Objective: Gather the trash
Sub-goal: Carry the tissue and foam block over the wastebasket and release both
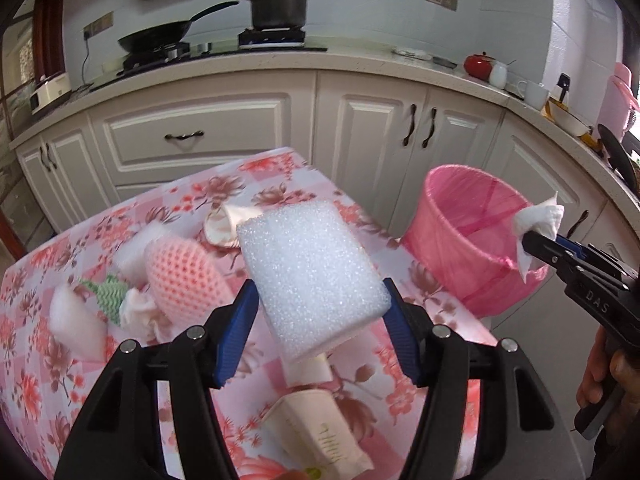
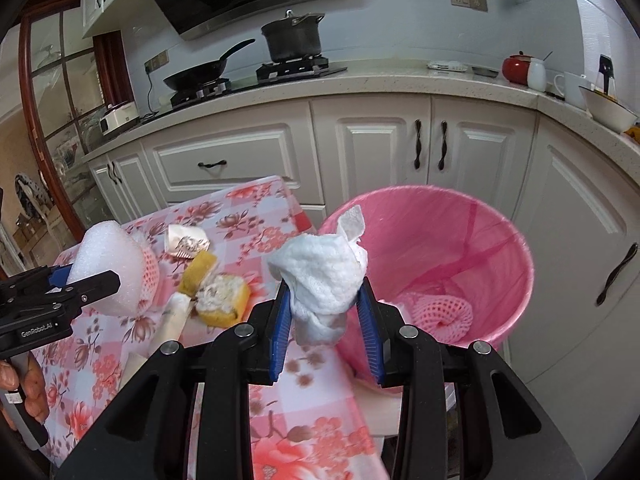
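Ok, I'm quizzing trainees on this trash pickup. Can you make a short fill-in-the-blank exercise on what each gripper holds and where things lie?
1. The left gripper is shut on a white ____ block.
2. The right gripper is shut on a crumpled white ____.
3. The bin is lined with a ____ bag.
4. A pink foam net lies ____ the bin.

Missing words: foam; tissue; pink; inside

Both wrist cameras look forward along their claws, close above the floral surface (image 1: 48, 360), facing the kitchen cabinets. Both views share the pink bin (image 1: 472, 240), centre-right in each frame, and the stove (image 2: 296, 68) at upper centre.
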Demonstrator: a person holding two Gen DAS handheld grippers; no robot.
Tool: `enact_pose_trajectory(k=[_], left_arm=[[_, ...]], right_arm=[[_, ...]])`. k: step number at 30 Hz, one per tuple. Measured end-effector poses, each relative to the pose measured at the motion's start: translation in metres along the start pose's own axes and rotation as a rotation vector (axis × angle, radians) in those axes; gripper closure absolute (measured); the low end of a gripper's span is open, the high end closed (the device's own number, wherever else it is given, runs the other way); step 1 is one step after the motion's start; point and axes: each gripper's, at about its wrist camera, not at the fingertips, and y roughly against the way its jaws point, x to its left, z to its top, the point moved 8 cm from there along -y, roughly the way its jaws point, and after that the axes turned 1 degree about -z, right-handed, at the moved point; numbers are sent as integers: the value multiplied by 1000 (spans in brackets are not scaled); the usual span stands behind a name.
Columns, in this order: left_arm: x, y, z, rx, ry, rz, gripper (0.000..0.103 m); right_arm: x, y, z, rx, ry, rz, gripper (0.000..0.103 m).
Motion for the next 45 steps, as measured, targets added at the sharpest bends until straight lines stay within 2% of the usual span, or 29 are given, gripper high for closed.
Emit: enact_pose_trajectory(k=[18,31,41,42,44,45], left_arm=[[-118,-25,73,-44,-173,-146,43],[-170,-57,96,-37,-189,-238,43],[-193,-85,97,-5,-164,-306,41],[-195,-88,97,2,-162,-311,41],[-196,-92,97,11,-159,-316,33],[-197,-94,97,15,-156,-319,22]], right_arm=[[-87,-5,38,-37,-53,-74,69],[-124,-21,58,-41,-64,-106,68],[-153,-26,66,-49,-80,-143,66],[-154,-26,66,-48,-80,-146,66],[-157,-28,67,-46,-78,-154,64],[-158,-29,67,-46,-73,-154,55]])
